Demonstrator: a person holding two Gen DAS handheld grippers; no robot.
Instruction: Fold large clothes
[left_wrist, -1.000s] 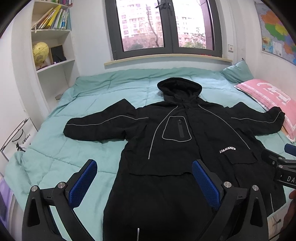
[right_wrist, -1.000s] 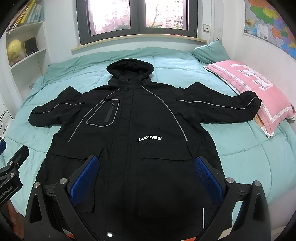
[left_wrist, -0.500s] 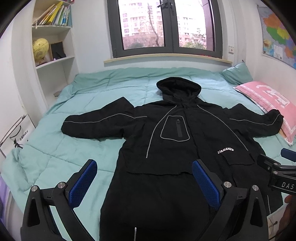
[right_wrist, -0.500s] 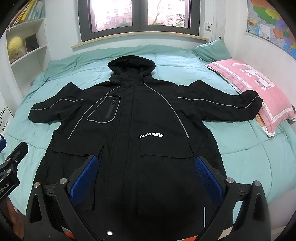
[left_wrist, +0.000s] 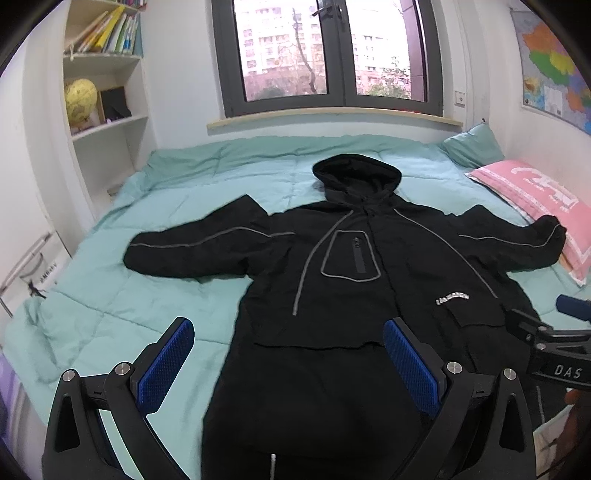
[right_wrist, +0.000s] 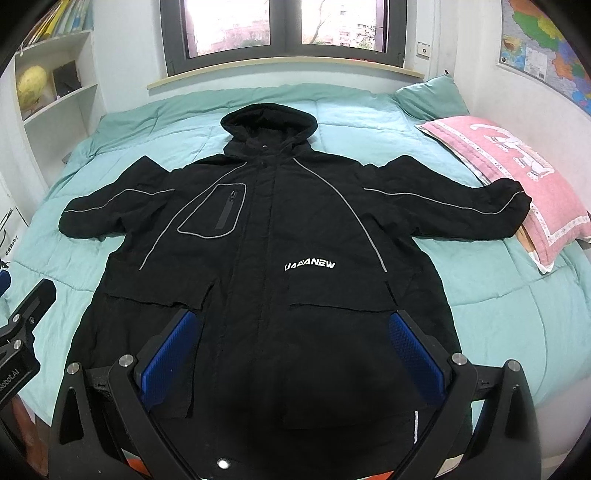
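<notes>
Hovering over the hem end, both tools face a black hooded jacket (right_wrist: 266, 258) spread front-up across the teal quilt (right_wrist: 517, 317) of the bed, hood at twelve o'clock toward the window (right_wrist: 284, 26), sleeves flung out to nine and three; laid flat like this, it looks set up for sleeves to fold inward first, though no fold has been made; the left gripper (left_wrist: 288, 365) has its blue pads wide apart with nothing between them, sitting over the coat's lower edge at the nine o'clock side; the right gripper (right_wrist: 291, 354) is likewise spread and empty, centred over the hem; neither touches the cloth as far as I can tell; the far sleeve cuff (right_wrist: 513, 199) rests against the pink pillow (right_wrist: 517, 162) at three o'clock, so that one wants lifting clear; as for containers, the shelf unit (left_wrist: 107, 96) at ten o'clock holds leaning books (left_wrist: 107, 31) up top and a yellow globe (left_wrist: 79, 99) in the compartment below.
</notes>
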